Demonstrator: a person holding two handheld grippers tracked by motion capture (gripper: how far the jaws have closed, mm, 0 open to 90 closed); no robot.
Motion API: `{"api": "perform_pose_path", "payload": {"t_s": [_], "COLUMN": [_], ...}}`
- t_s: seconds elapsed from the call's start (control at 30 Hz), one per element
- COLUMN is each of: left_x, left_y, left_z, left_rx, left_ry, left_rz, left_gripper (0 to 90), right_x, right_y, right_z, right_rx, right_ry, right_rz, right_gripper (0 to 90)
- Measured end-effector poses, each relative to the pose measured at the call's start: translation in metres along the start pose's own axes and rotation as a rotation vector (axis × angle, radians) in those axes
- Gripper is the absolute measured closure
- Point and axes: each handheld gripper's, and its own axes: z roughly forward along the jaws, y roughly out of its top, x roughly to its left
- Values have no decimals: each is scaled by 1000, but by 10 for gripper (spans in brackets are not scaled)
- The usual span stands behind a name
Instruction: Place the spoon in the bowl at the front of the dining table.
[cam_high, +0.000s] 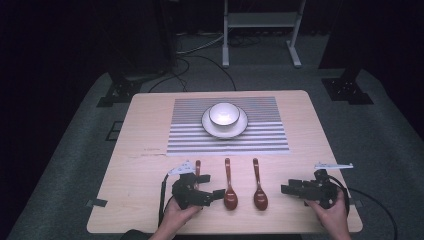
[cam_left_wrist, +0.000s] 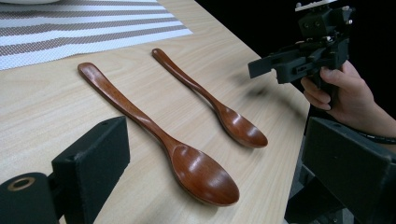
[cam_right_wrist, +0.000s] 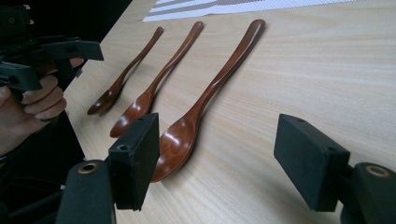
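Both my grippers hover low at the near table edge, jaws spread and holding nothing: left gripper just beside the middle spoon, right gripper near the right spoon. I see a third spoon beside my left hand. Bare wood separates the spoons from the striped mat; I read no writing.
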Motion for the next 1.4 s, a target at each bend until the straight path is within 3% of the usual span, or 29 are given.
{"api": "perform_pose_path", "payload": {"t_s": [0.23, 0.63, 1.4], "left_x": [0, -6, -24], "left_y": [-1, -1, -5], "left_z": [0, 3, 29], "left_rx": [-2, 10, 98], "left_ry": [-5, -19, -104], "left_rz": [-12, 9, 32], "left_gripper": [67, 67, 67], "right_x": [0, 9, 19], "right_y": [11, 35, 71], "right_z": [6, 31, 50], "right_rx": [23, 96, 104], "right_ry": [1, 4, 40], "right_rz": [3, -45, -72], "right_gripper": [301, 301, 302]}}
